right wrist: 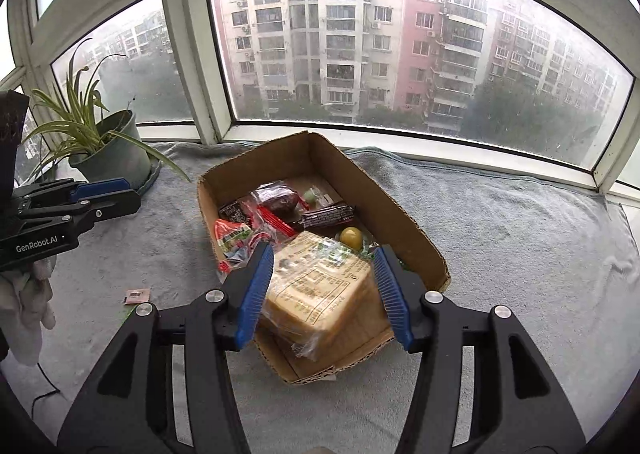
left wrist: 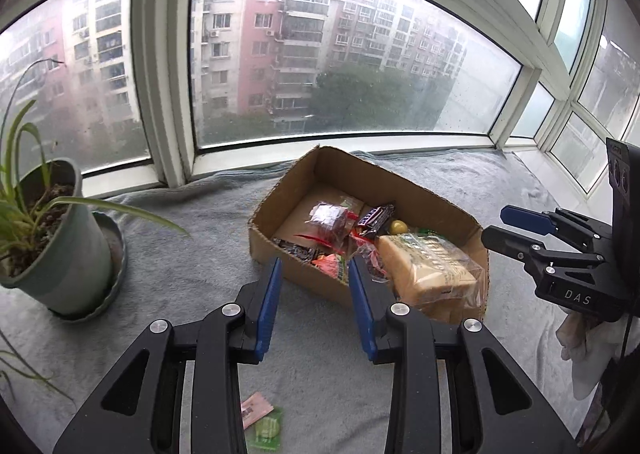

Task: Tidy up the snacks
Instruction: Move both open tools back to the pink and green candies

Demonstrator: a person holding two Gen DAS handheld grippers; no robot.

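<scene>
Now the wrapped bread loaf [right wrist: 320,290] lies in the near end of the cardboard box [right wrist: 404,221] among candy bars, on a grey towel [right wrist: 500,238]. Right gripper [right wrist: 324,292] jaws stand open astride it; left gripper [left wrist: 314,304] jaws stand apart, empty.

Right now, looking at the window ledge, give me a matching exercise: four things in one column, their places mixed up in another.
1. bread
2. plant pot
3. green packet
4. yellow ball

a. on the towel, outside the box
b. in the box, near end
c. on a saucer by the window
d. in the box, just beyond the bread

Pairs: 1-b, 2-c, 3-a, 4-d
</scene>
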